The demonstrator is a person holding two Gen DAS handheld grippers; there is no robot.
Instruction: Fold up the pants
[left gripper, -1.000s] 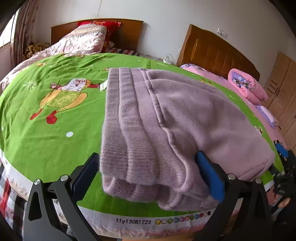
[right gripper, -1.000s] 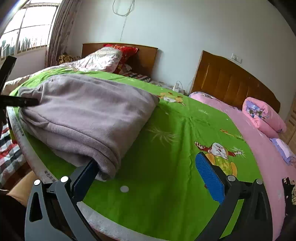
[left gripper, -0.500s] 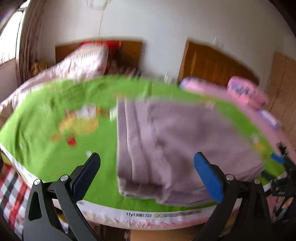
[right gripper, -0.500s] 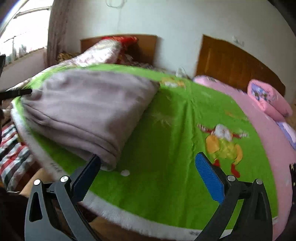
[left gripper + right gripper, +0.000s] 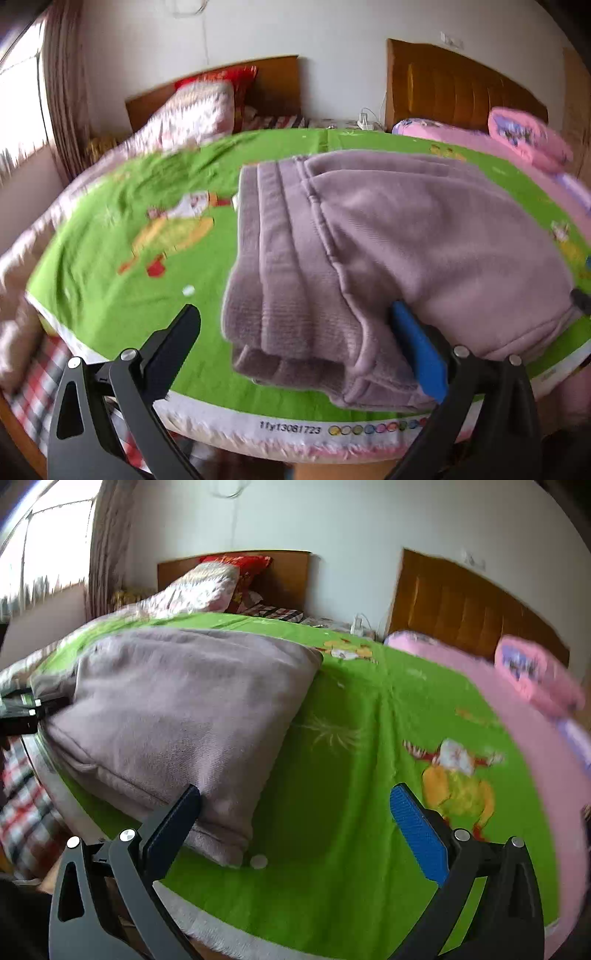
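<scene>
The left gripper (image 5: 295,343) had its fingers spread wide around the near waistband end of the pants (image 5: 388,258); the right gripper (image 5: 295,823) stood equally wide at their near right corner. The folded bundle lay on the green bedspread (image 5: 351,775) near its edge; releasing well likely meant backing straight off without snagging fabric

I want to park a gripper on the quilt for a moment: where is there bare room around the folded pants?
Free: the green quilt right of the pants, toward the pink bedding; also the green stretch left of the pants' waistband. Crowded: the quilt's near edge, where the pants lie and the open left gripper and right gripper hover.
</scene>
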